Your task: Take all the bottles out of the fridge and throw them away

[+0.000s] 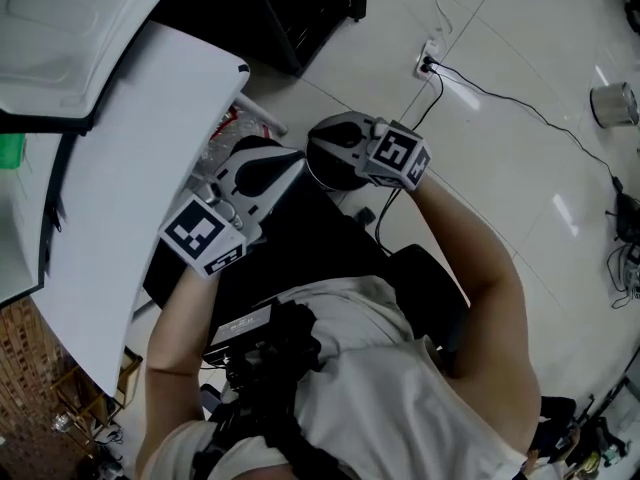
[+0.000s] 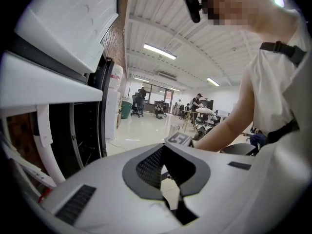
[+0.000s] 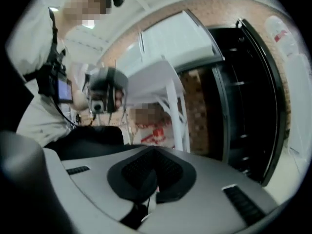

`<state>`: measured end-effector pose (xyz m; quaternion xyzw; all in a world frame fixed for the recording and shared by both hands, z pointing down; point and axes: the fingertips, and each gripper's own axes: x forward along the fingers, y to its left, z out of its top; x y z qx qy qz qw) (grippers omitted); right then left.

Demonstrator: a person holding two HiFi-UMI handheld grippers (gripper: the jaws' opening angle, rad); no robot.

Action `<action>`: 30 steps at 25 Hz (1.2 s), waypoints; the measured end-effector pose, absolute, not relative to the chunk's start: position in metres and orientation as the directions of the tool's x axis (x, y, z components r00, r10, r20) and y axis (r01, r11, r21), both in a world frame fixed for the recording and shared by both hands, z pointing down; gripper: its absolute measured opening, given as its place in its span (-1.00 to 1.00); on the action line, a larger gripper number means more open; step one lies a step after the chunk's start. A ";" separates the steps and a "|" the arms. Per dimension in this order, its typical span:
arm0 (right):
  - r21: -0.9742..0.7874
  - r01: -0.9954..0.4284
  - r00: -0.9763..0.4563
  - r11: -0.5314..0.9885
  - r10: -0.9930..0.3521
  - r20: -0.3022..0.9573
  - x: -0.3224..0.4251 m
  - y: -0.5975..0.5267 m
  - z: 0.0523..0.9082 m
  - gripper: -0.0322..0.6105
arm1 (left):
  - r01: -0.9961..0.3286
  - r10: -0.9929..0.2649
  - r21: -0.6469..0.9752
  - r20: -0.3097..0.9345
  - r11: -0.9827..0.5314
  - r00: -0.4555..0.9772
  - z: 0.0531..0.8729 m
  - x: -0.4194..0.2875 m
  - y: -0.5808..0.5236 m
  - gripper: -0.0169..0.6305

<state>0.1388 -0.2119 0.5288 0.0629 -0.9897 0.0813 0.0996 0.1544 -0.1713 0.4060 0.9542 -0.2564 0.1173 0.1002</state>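
I'm working in an open-plan lab or workshop hall. Behind the fridge (image 1: 120,198) there is a brick wall (image 3: 197,113), beyond it strip lights (image 2: 160,51) and people at desks (image 2: 197,101), and beside it cables (image 1: 520,108) across the tiled floor (image 1: 500,198).

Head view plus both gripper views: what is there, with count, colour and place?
White fridge door: one, white, swung open at head view's left.
Clear plastic bottles with red labels: count unclear, clear and red, behind the door's edge.
Black bin or bag: one, black, below the grippers.
Black shelved cabinet: one, black, head view's top.
White wall socket: one, white, on the floor near the top; a black cable runs from it.
Grey metal bucket: one, grey, on the floor, upper right.
Pale tiled floor: white, right half.
Person's white T-shirt: one, white, bottom centre.
Left gripper: one, grey-white, jaws closed to a slit, empty.
Right gripper: one, grey-white, jaws shut, empty.
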 end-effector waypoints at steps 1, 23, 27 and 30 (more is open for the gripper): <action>-0.136 -0.129 -0.980 0.982 -0.105 0.171 0.139 -0.210 0.507 -0.89 | -0.516 -0.471 0.127 0.268 -0.847 0.840 0.401 0.154 -0.169 -0.89; 0.177 0.126 -0.982 0.976 0.147 -0.115 0.015 -0.135 0.182 -0.89 | -0.773 -0.768 0.039 0.094 -0.633 0.633 0.230 0.000 -0.105 -0.89; 0.172 0.208 -0.970 0.963 0.226 -0.092 -0.037 -0.112 0.185 -0.89 | -0.876 -0.871 0.029 0.090 -0.482 0.483 0.223 -0.074 -0.082 -0.89; 0.167 0.254 -0.959 0.953 0.270 -0.081 -0.073 -0.092 0.188 -0.89 | -0.923 -0.920 -0.015 0.085 -0.385 0.383 0.217 -0.119 -0.059 -0.89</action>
